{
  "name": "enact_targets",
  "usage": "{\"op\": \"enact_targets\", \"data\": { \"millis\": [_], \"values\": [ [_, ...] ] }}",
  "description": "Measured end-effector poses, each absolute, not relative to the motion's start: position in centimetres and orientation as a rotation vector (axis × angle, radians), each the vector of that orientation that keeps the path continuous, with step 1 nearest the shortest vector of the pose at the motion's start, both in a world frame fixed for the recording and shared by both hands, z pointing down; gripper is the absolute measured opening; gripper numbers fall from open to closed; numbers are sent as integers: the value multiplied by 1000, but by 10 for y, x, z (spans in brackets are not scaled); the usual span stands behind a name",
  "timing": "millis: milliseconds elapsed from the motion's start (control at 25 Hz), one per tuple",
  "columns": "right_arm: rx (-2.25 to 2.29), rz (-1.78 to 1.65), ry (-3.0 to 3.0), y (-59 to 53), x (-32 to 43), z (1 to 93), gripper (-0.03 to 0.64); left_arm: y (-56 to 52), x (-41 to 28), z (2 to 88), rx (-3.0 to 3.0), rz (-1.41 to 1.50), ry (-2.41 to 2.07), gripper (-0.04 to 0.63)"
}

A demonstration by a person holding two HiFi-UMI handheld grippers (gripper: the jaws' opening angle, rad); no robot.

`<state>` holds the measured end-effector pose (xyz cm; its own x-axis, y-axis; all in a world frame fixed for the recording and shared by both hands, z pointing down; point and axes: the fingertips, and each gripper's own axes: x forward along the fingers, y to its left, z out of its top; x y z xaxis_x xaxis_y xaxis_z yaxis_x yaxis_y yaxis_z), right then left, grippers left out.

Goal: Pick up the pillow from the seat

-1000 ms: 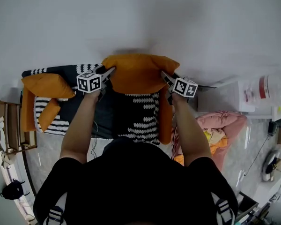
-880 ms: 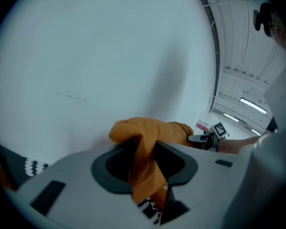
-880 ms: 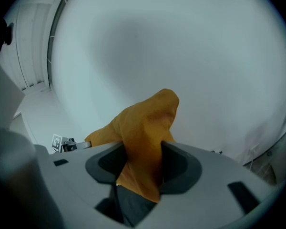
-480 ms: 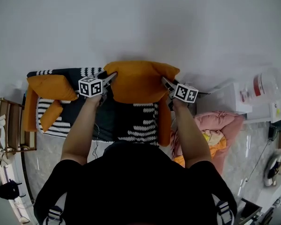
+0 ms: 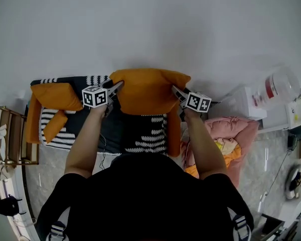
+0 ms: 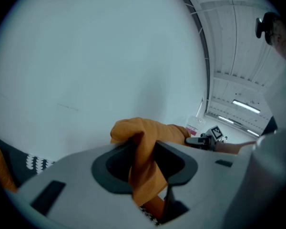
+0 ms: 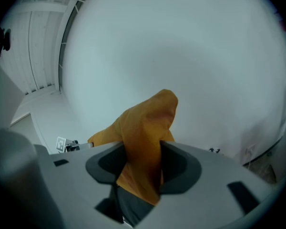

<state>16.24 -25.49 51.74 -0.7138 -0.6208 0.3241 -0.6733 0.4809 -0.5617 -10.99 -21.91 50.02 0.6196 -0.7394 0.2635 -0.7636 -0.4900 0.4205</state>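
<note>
Above the striped seat (image 5: 140, 134), head view: orange pillow (image 5: 148, 90) spans between left gripper (image 5: 118, 85) and right gripper (image 5: 175, 90), before the wall. Left gripper view: jaws clamped tight on a pillow corner. Right gripper view: jaws pinching the opposite corner.

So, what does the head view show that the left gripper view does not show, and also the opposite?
Only the head view: the person's black shirt and a pink bundle at the right. Only the left gripper view: the left tool shut on a fold of the orange pillow, and ceiling lights. Both: the orange pillow and the right tool at its other side.
</note>
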Motion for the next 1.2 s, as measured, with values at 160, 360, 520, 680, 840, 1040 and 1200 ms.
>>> {"op": "enact_targets", "data": {
  "millis": [160, 360, 520, 680, 840, 1040, 1200],
  "values": [
    [1147, 1036, -2654, -241, 170, 507, 202, -207, -103, 492, 2353, 52, -1177, 147],
    [1126, 1029, -2666, -222, 176, 501, 202, -186, -96, 485, 2358, 49, -1180, 146],
    [1108, 1025, -2672, -210, 180, 497, 202, -174, -92, 481, 2359, 53, -1192, 147],
    [1090, 1037, -2679, -201, 187, 496, 202, -162, -86, 481, 2357, 52, -1197, 147],
    [1080, 1029, -2687, -192, 195, 493, 202, -152, -78, 479, 2358, 54, -1198, 147],
    [1049, 1014, -2710, -184, 203, 493, 202, -138, -70, 476, 2360, 51, -1191, 147],
    [1046, 992, -2705, -176, 210, 489, 202, -130, -64, 476, 2363, 47, -1186, 147]
  ]
}}
